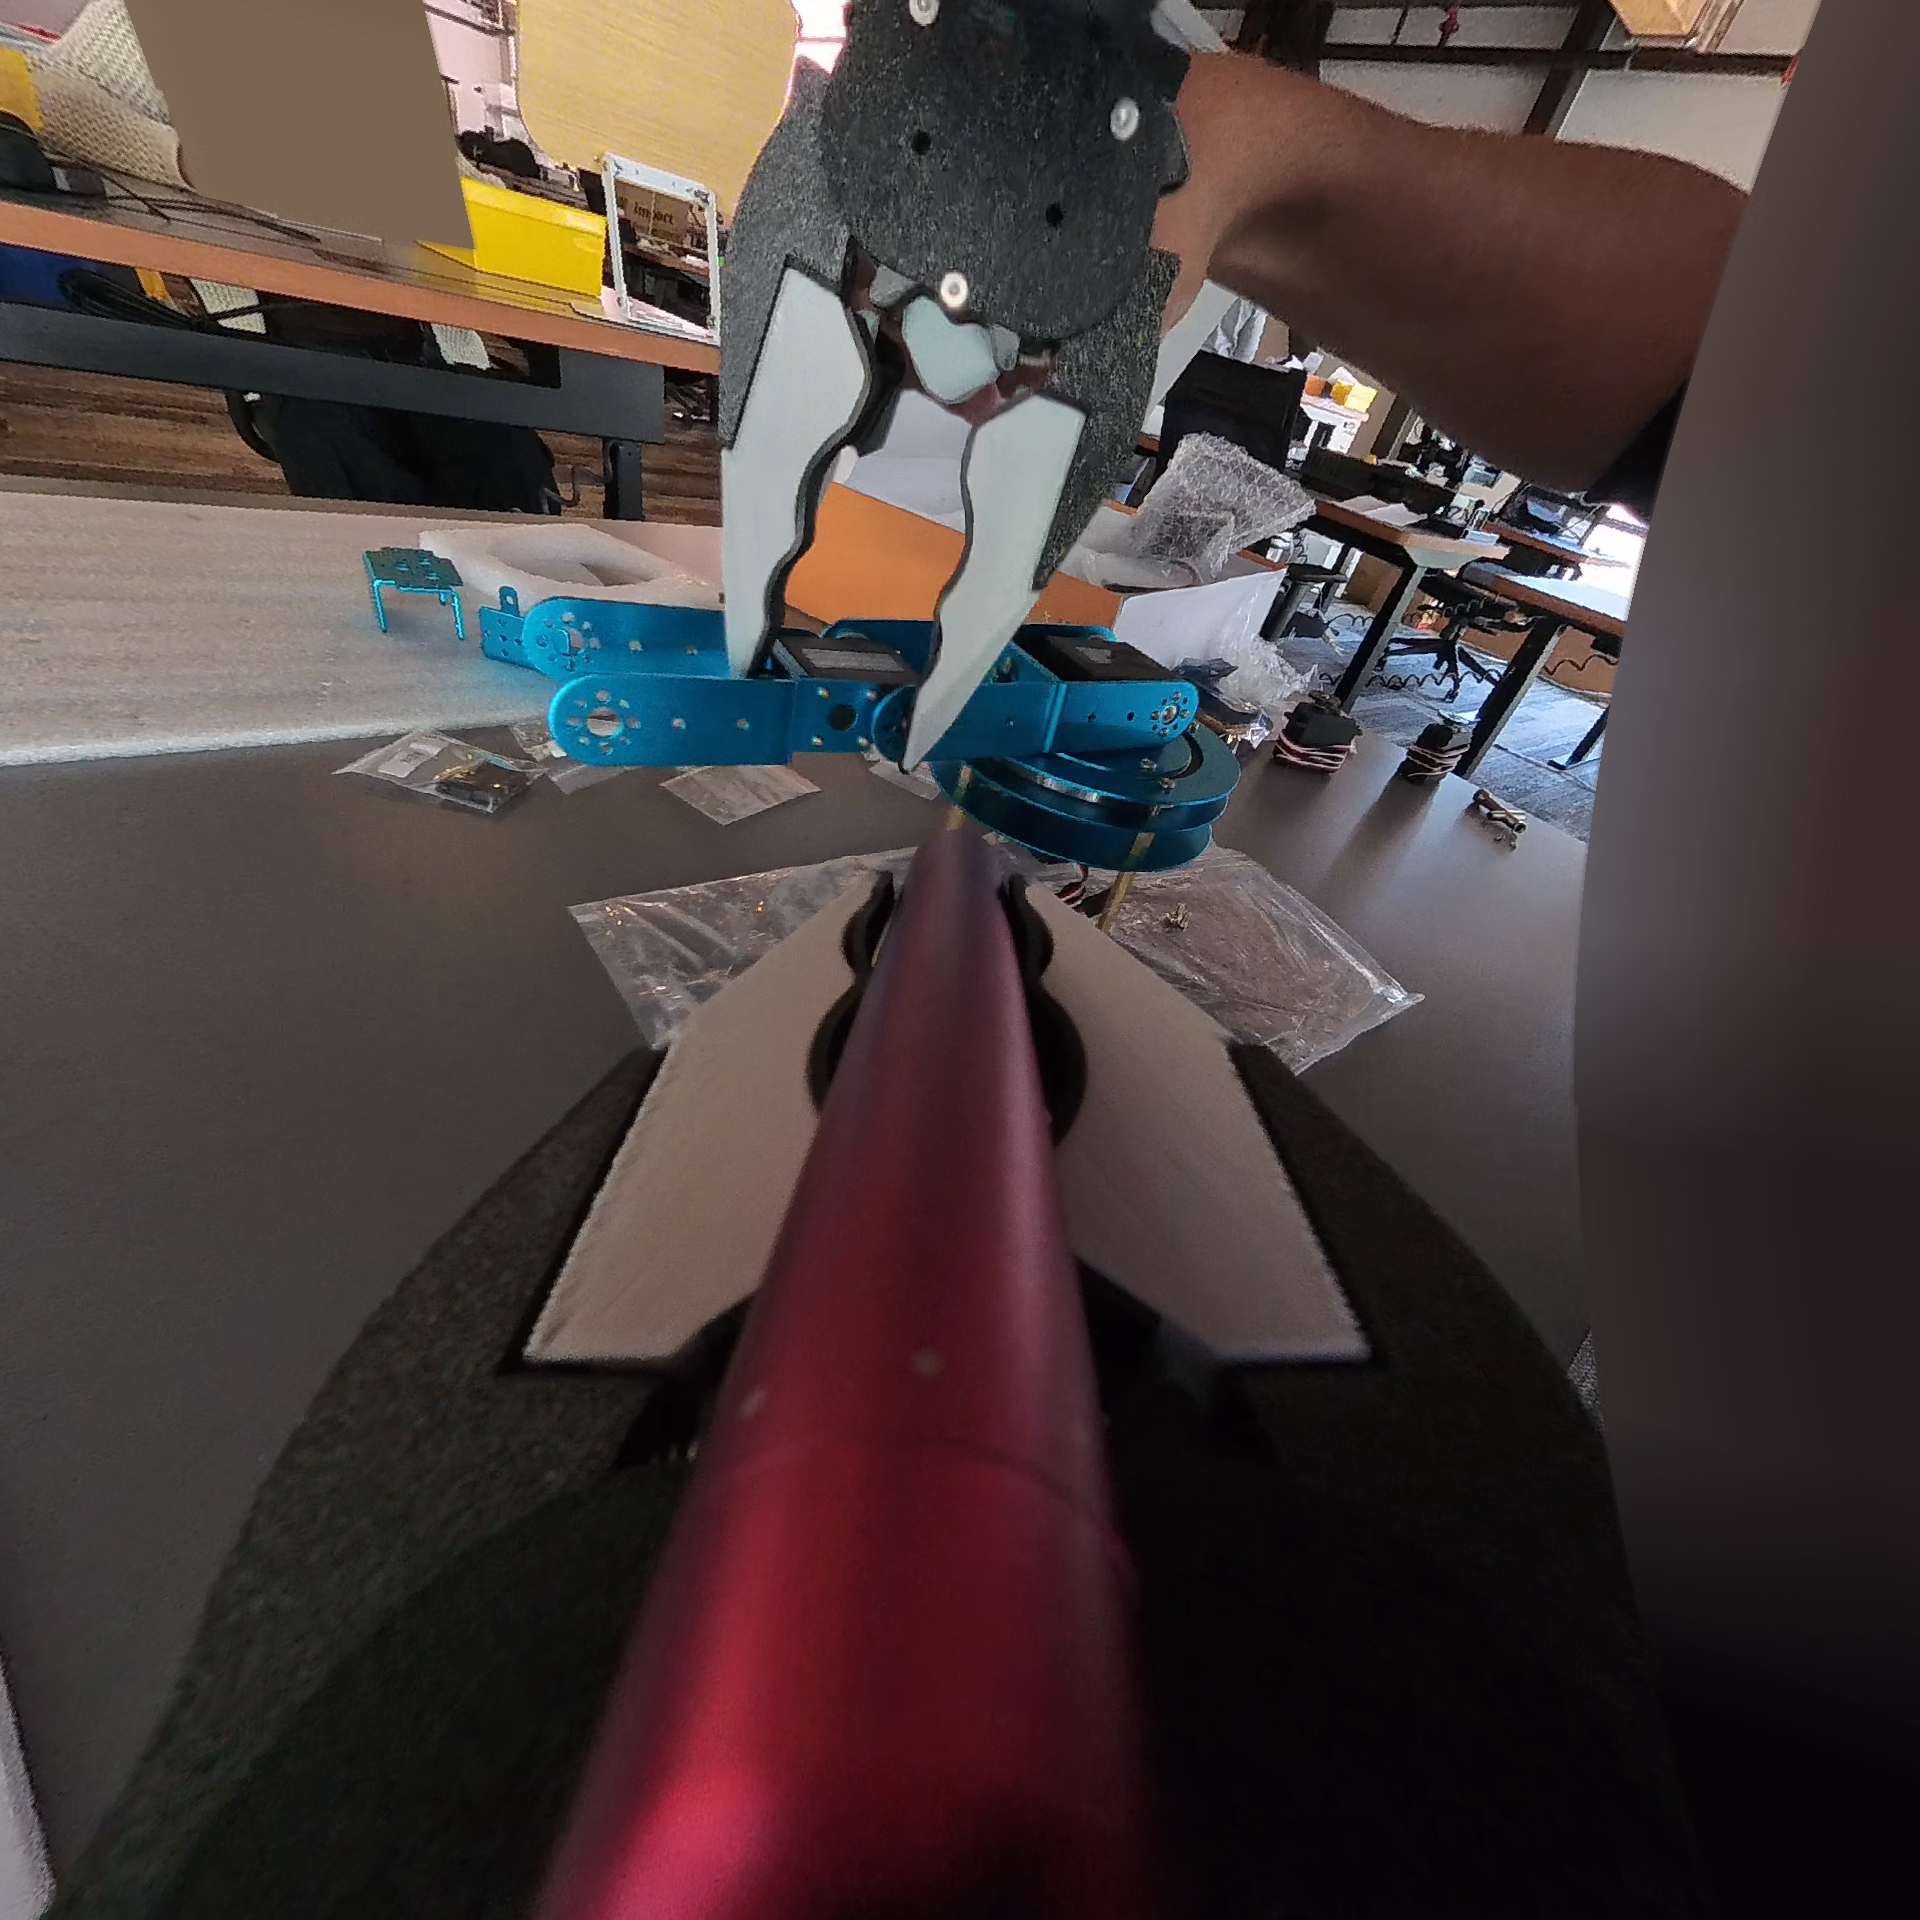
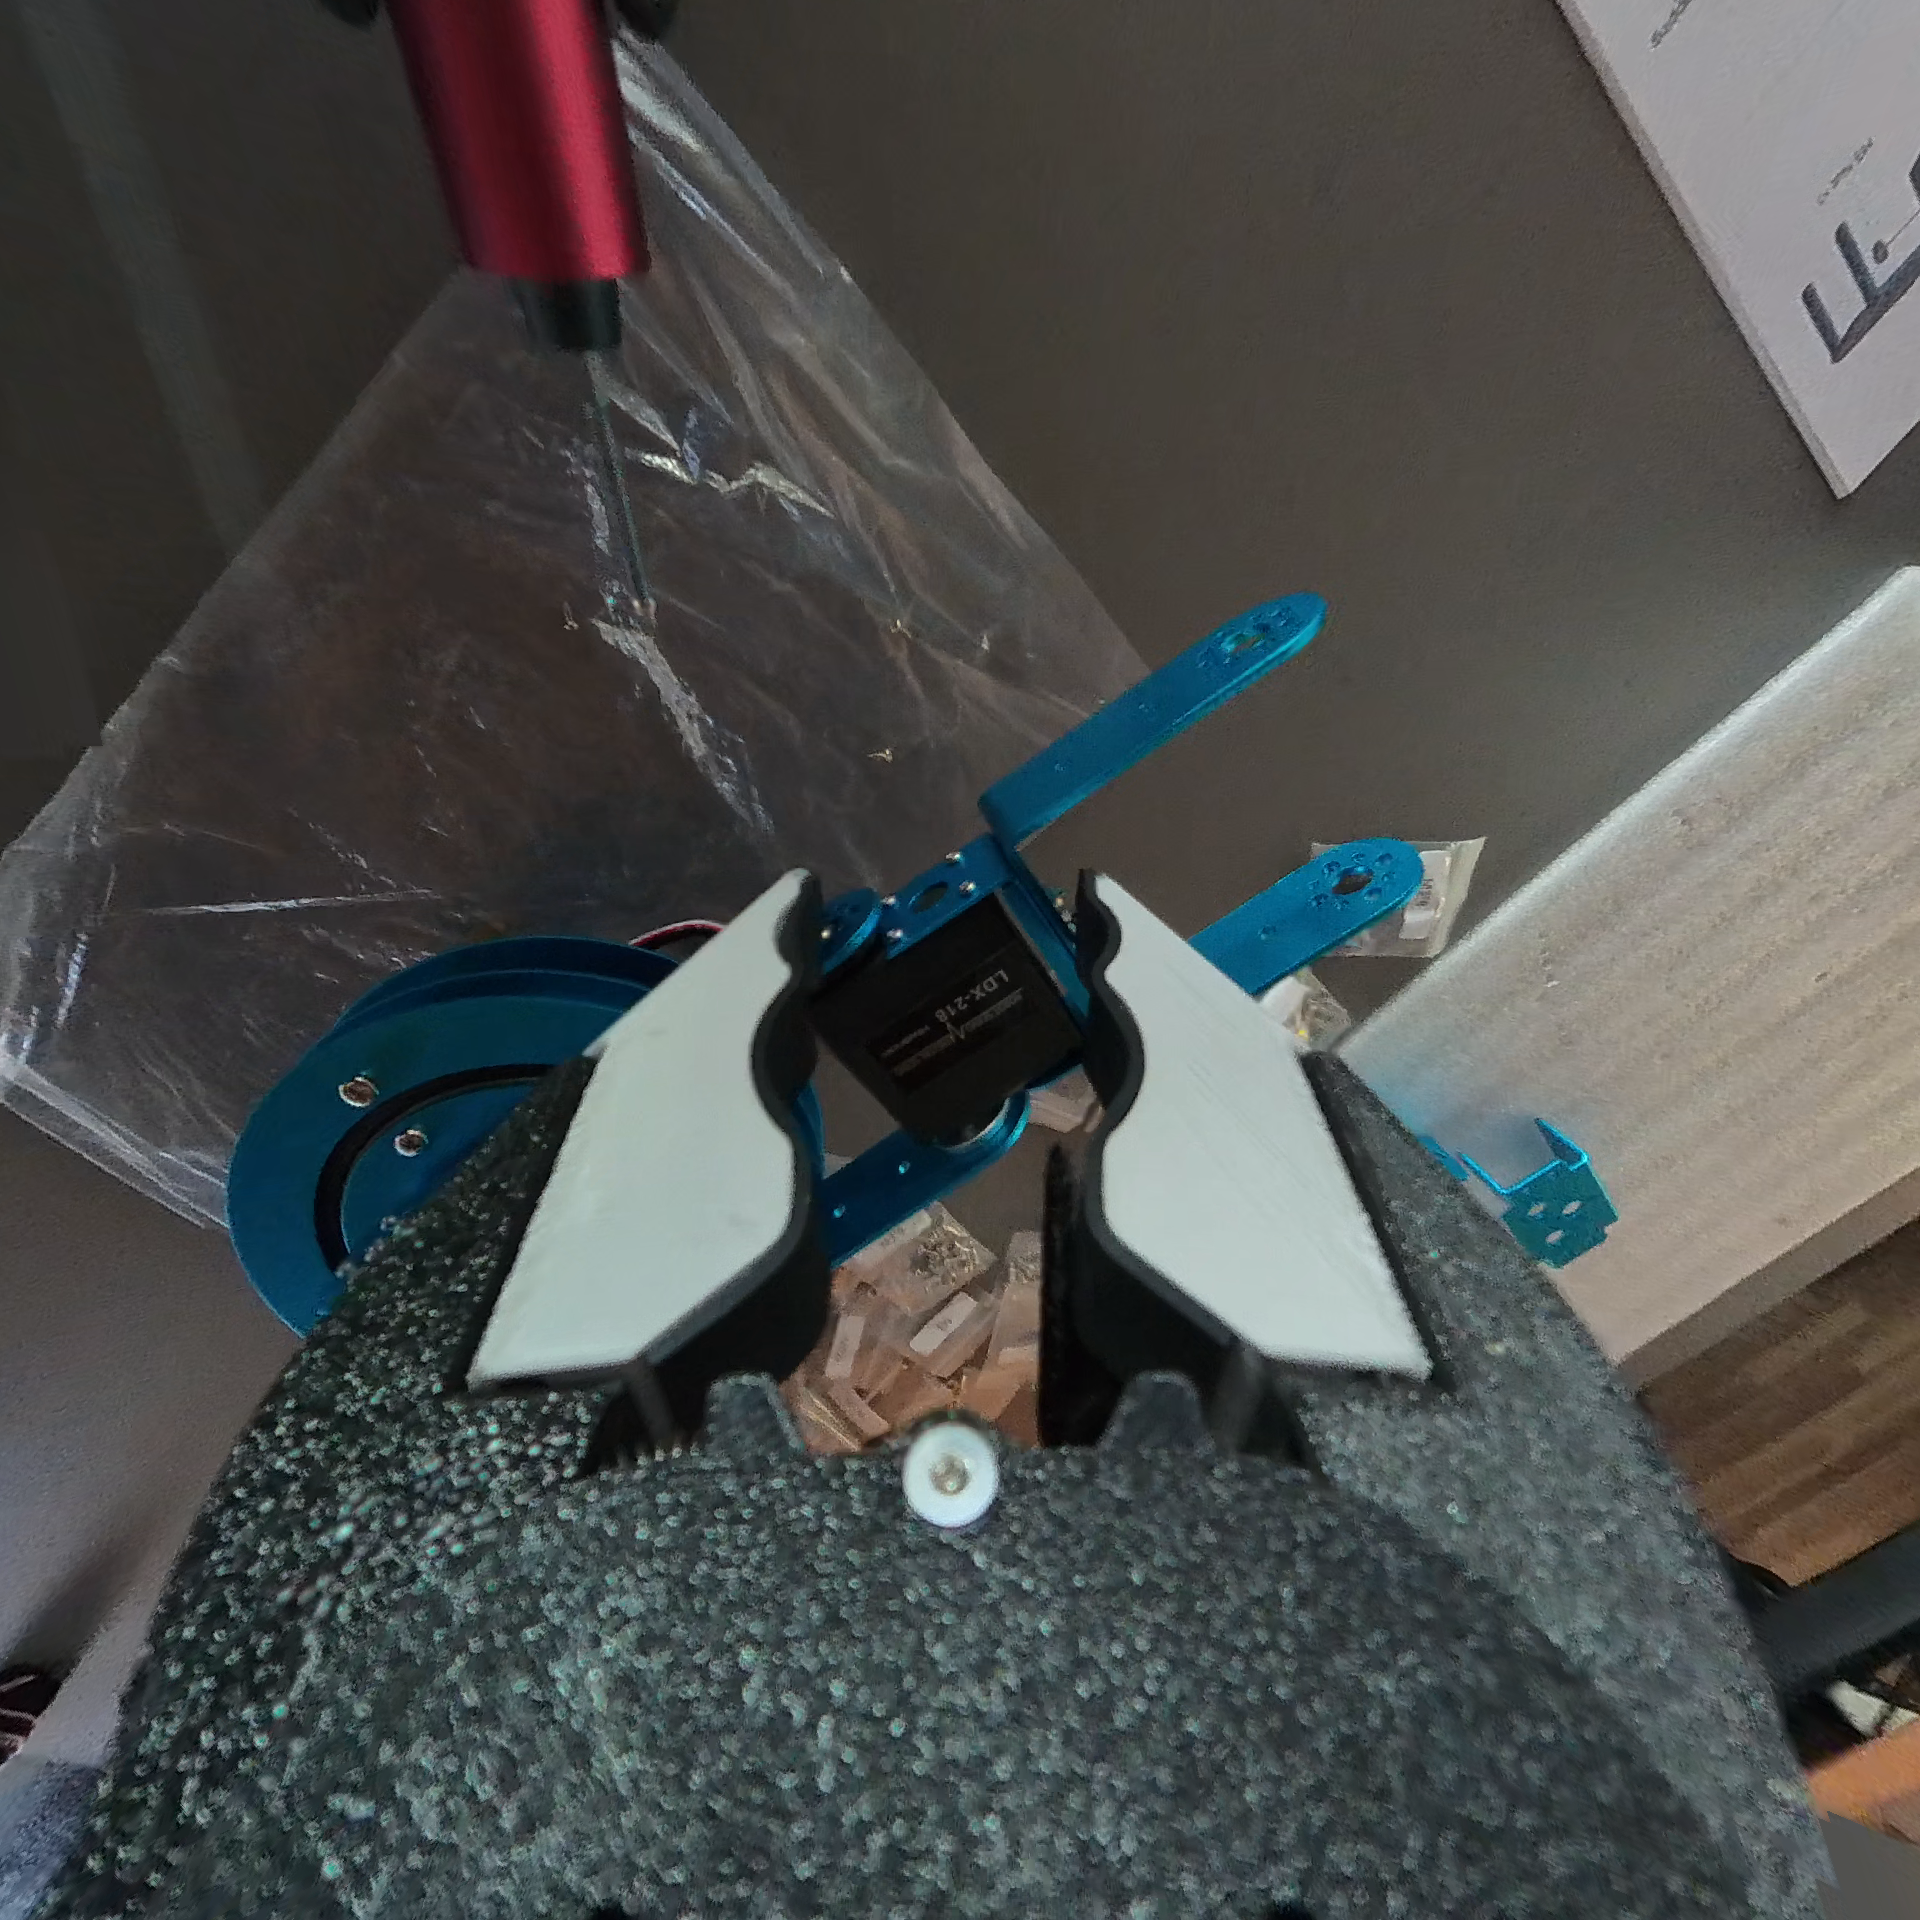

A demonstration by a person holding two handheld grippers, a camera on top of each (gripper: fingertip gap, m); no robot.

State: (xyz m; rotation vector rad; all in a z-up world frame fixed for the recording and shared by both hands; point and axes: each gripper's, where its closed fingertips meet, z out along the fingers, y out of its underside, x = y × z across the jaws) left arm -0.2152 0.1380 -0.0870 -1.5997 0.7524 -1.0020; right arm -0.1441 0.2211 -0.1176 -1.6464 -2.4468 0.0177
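My left gripper [image 1: 951,883] is shut on a red screwdriver [image 1: 914,1351] that runs forward between its fingers. In the right wrist view the red screwdriver [image 2: 520,135] hangs at the top left, its thin bit over a clear plastic bag [image 2: 416,779]. My right gripper [image 2: 945,904] is closed around a black servo [image 2: 935,1029] set in a blue metal arm [image 2: 1153,717] on a round blue base [image 2: 312,1143]. In the left wrist view the right gripper [image 1: 831,707] comes down from above onto the blue arm [image 1: 675,717], just beyond the screwdriver's tip.
Small bags of screws [image 2: 935,1320] lie under the arm on the grey table [image 1: 260,987]. A loose blue bracket [image 2: 1548,1205] and white foam [image 2: 1662,935] sit to one side. A white box [image 2: 1766,208] is at the far corner. Spare servos [image 1: 1320,738] lie at the table's edge. One gripper's finger ends stand about 12 centimetres off the other's.
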